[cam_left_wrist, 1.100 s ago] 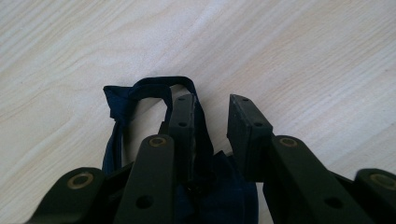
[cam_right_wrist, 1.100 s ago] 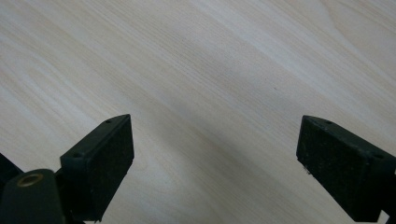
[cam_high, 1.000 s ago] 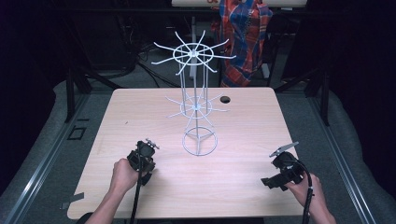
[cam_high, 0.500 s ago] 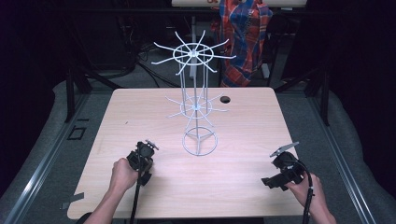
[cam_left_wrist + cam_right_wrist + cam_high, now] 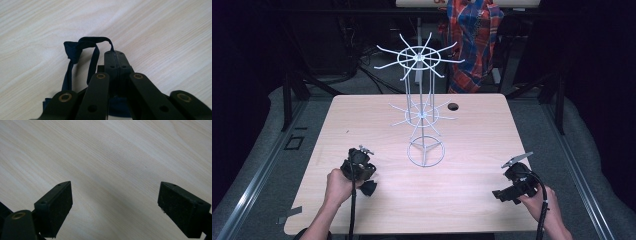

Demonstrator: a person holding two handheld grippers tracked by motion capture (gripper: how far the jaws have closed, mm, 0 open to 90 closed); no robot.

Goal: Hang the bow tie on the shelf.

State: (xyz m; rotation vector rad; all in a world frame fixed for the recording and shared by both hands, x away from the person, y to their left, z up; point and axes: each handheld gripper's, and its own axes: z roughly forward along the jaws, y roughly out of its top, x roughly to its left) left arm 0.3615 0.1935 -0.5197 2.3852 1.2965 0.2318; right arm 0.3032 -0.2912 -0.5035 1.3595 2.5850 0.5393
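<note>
Pale wooden worktop [image 5: 472, 200]
A white wire rack [image 5: 422, 115] stands mid-worktop; a dark blue strap [image 5: 82, 50] lies near its front left.

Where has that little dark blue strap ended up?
The dark blue strap lies on the table near its front-left, pinched in the left gripper, left of the white wire rack.

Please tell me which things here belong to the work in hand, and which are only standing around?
In the work:
- left gripper, shut on the dark blue strap
- white wire rack, probably

Standing around:
- right gripper, open over bare table
- plaid cloth behind
</note>
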